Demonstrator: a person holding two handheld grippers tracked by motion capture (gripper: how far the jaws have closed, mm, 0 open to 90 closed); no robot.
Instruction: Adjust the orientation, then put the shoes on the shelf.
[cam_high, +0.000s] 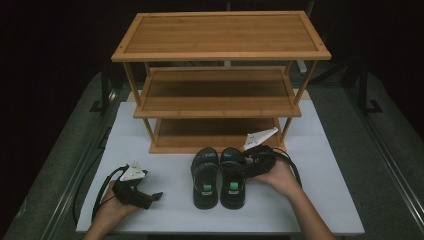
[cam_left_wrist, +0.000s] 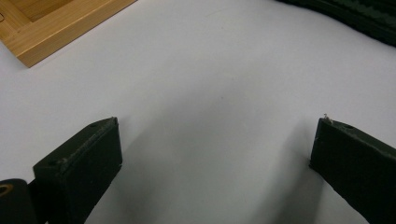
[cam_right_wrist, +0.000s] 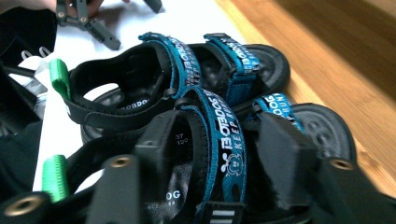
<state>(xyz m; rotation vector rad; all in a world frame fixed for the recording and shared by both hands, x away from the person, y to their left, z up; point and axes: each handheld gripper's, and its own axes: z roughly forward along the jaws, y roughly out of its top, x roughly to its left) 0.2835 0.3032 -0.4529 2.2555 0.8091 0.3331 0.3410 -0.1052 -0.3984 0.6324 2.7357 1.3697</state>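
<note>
A three-tier bamboo shoe rack (cam_high: 220, 80) stands at the 12 o'clock end of the white table (cam_high: 325, 200). A pair of black sandals (cam_high: 219, 177) lies side by side at the table's centre, toes toward the rack's bottom shelf and just short of it.

High view: the right gripper (cam_high: 248, 161) sits at the 3 o'clock side of the right-hand sandal (cam_high: 233, 176), touching its forward part. The left gripper (cam_high: 155, 196) rests near the 8 o'clock corner, well apart from the sandals.

Right gripper view: detail hidden from above is visible here. The sandals carry blue printed straps (cam_right_wrist: 229, 135) and green heel tabs (cam_right_wrist: 60, 77). The jaws stand partly apart, one on each side of the near sandal's blue strap; whether the pads press it cannot be told.

Left gripper view: the jaws stand wide apart over bare table, holding nothing. A corner of the rack shows at 11 o'clock.
</note>
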